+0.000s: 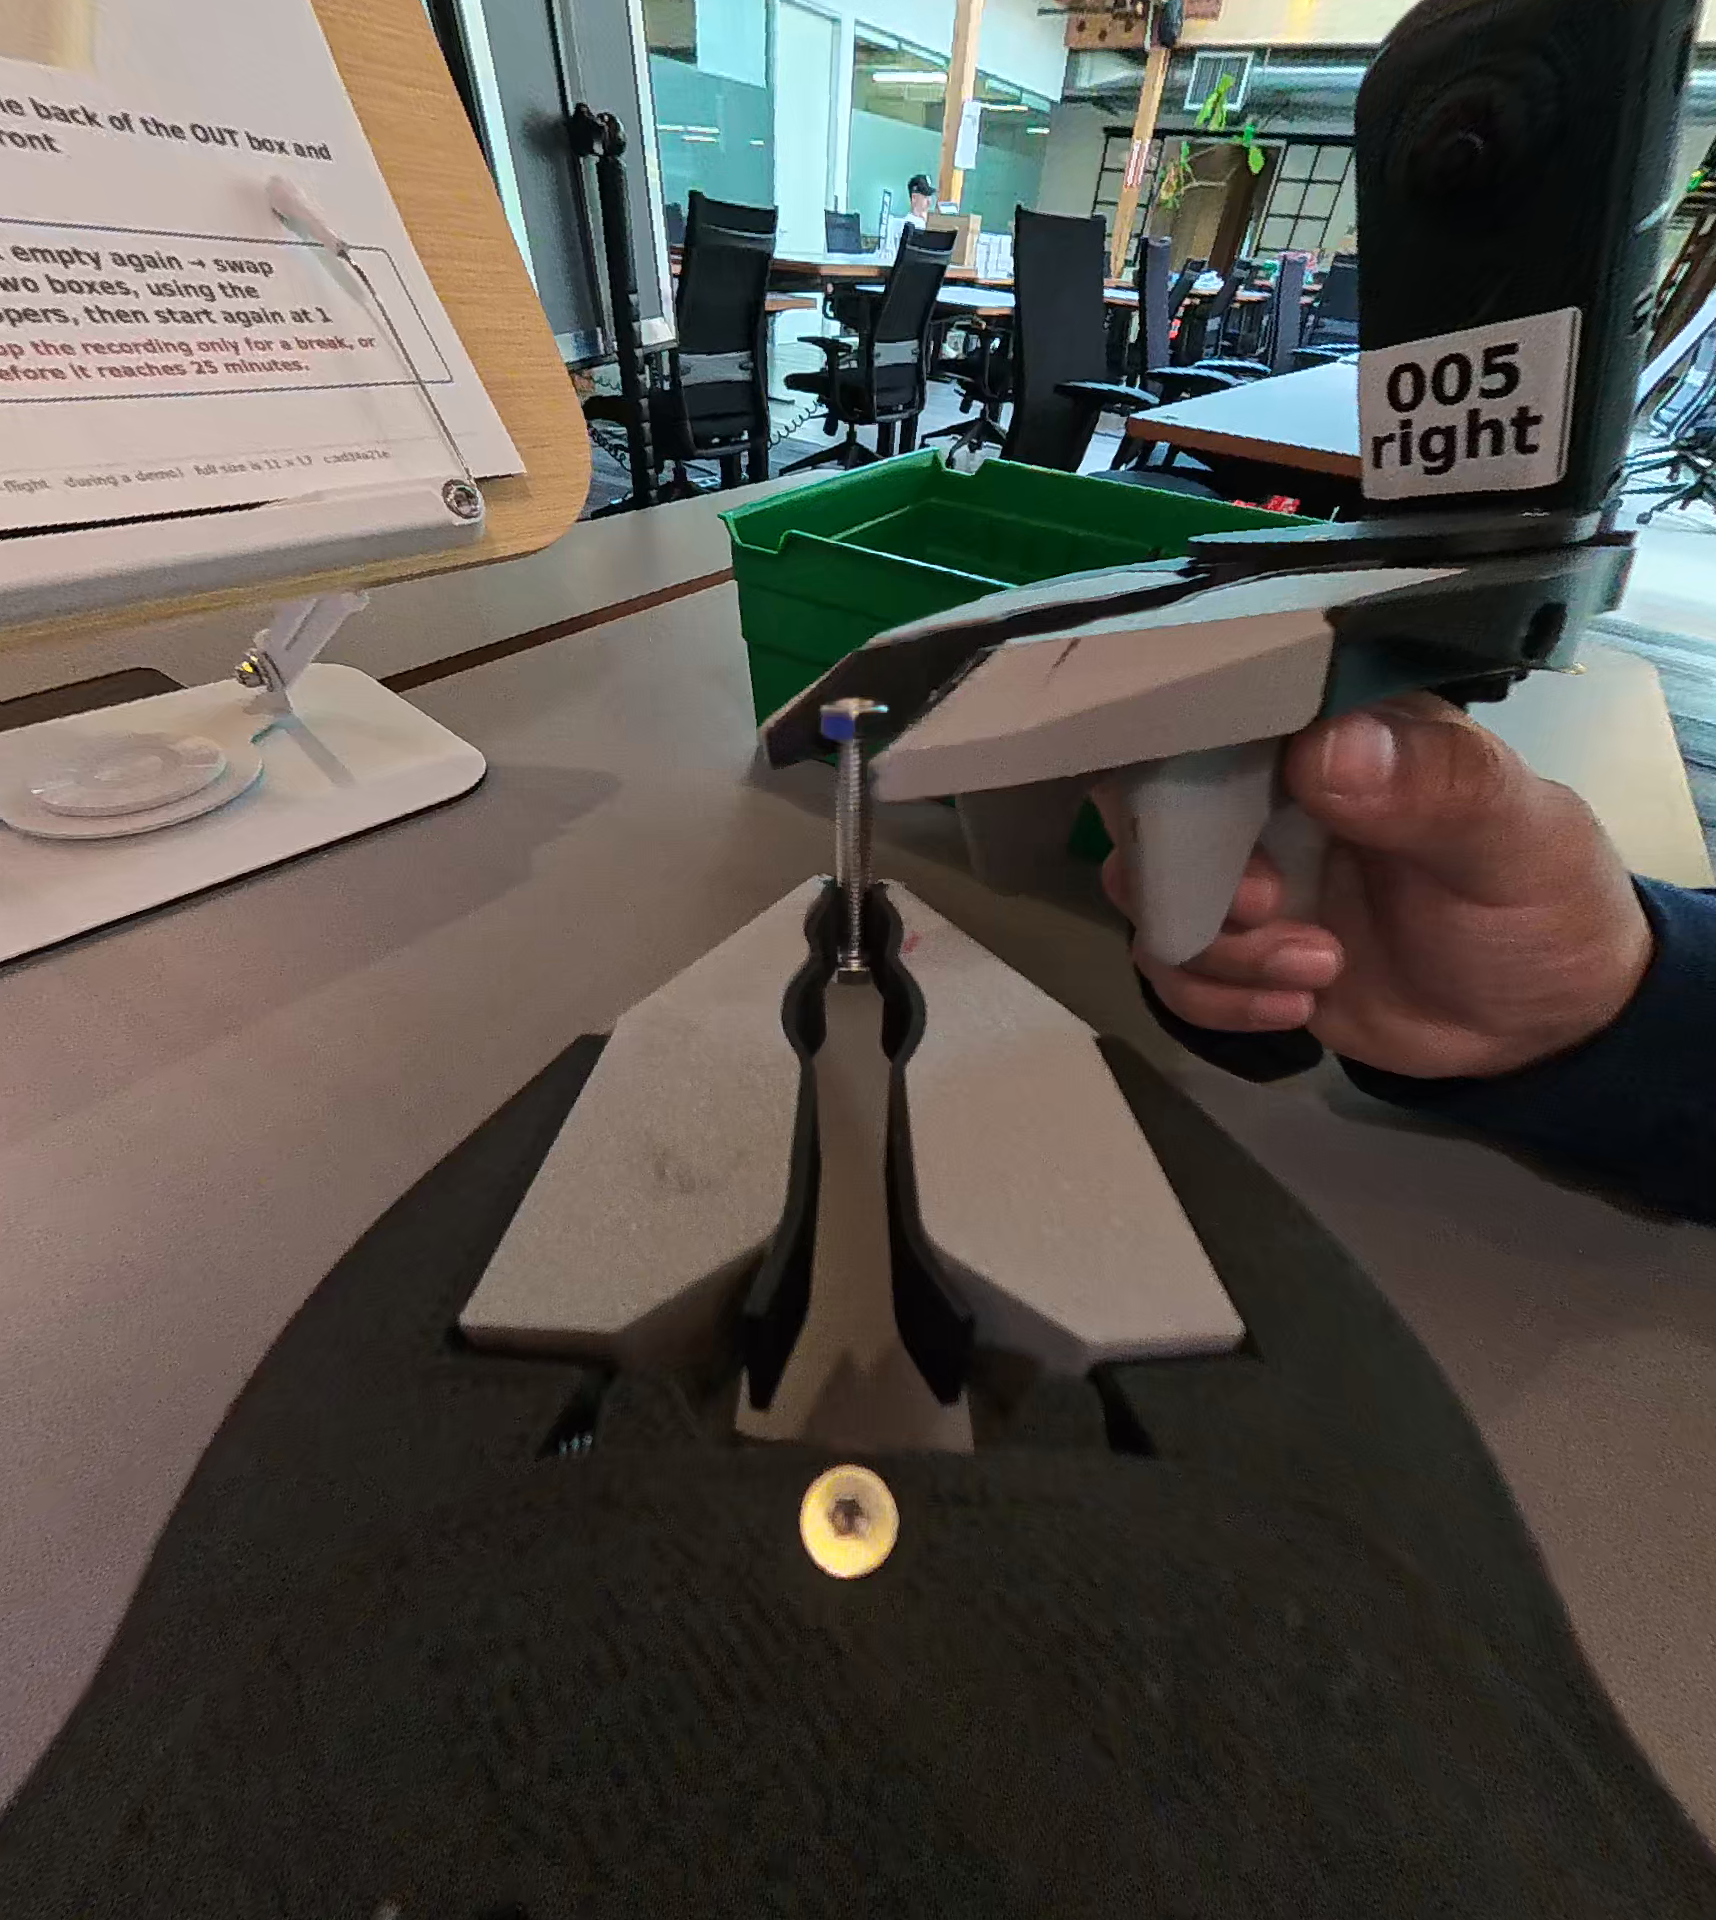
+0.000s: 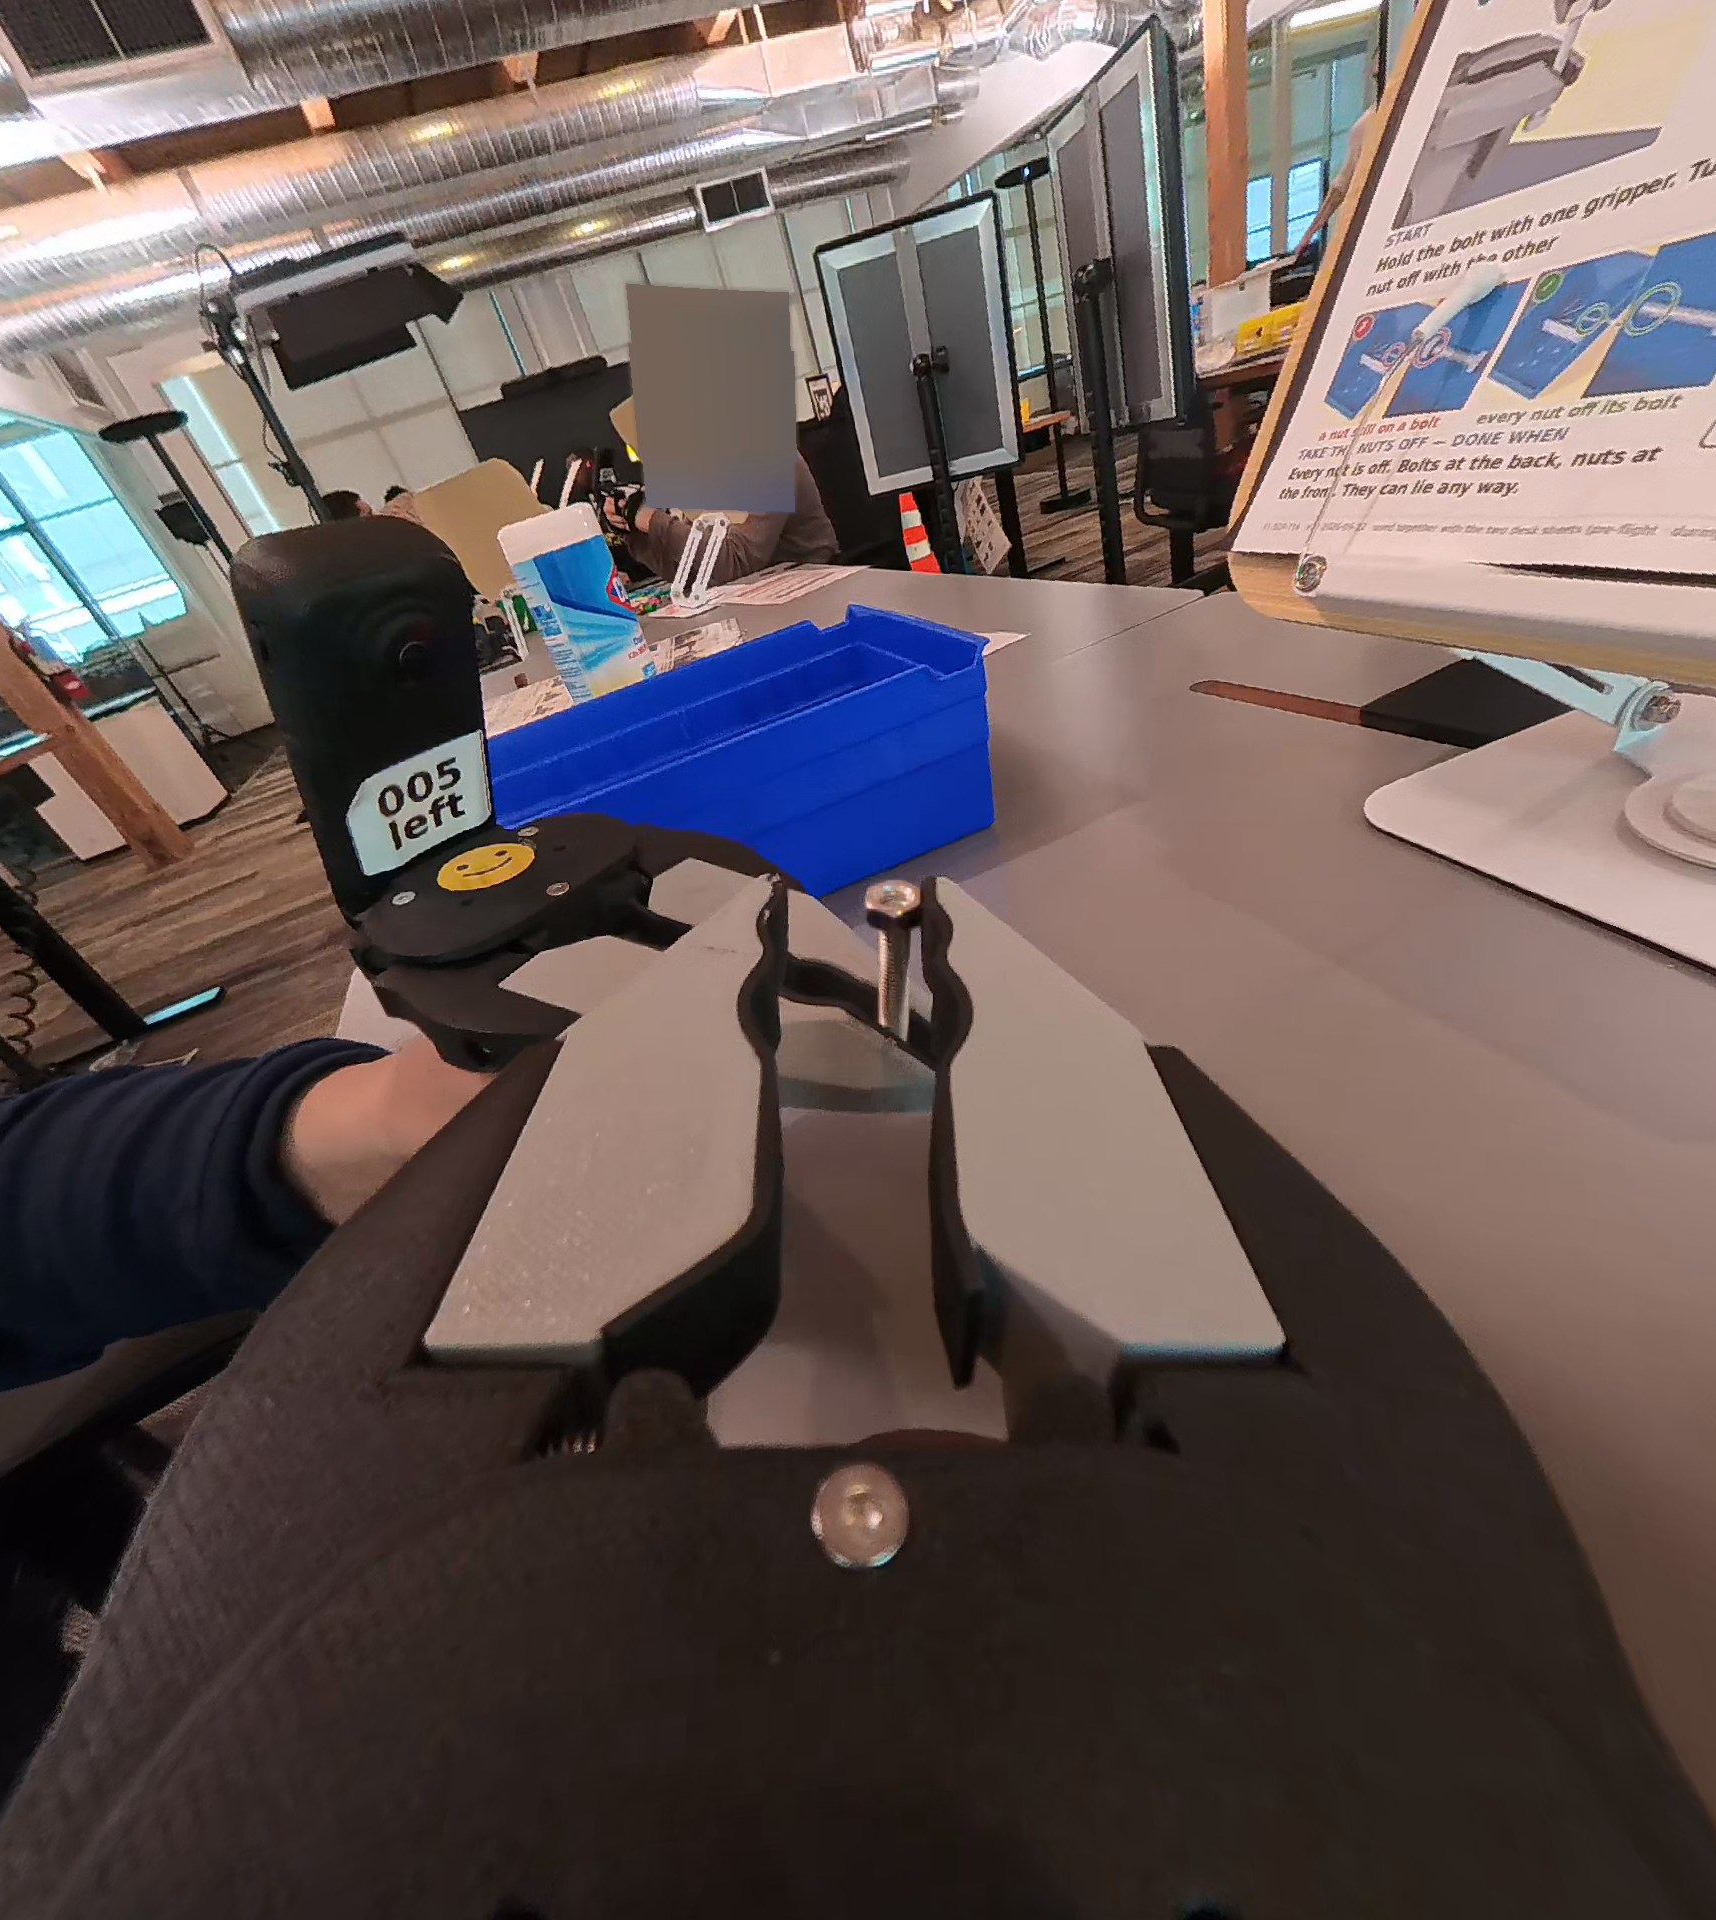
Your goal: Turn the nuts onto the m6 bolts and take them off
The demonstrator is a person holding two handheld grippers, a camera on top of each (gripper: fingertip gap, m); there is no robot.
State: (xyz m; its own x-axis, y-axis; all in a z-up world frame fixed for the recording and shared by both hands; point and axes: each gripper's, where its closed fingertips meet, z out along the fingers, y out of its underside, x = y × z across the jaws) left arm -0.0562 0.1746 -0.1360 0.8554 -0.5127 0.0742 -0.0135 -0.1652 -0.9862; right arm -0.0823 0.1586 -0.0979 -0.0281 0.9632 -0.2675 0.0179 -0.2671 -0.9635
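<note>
Your left gripper (image 1: 851, 940) clamps the silver threaded bolt (image 1: 851, 831) upright at its lower end. Your right gripper (image 2: 859, 920), fingers parted, reaches from three o'clock around the bolt's top, where a blue-topped nut (image 1: 846, 719) sits.

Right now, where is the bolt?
The bolt stands upright mid-frame in the left wrist view, its lower end pinched by the left tool, its top between the right tool's tips, left of the green bin.

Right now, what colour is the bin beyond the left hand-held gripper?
Blue: the bin shows best in the right wrist view.
</note>
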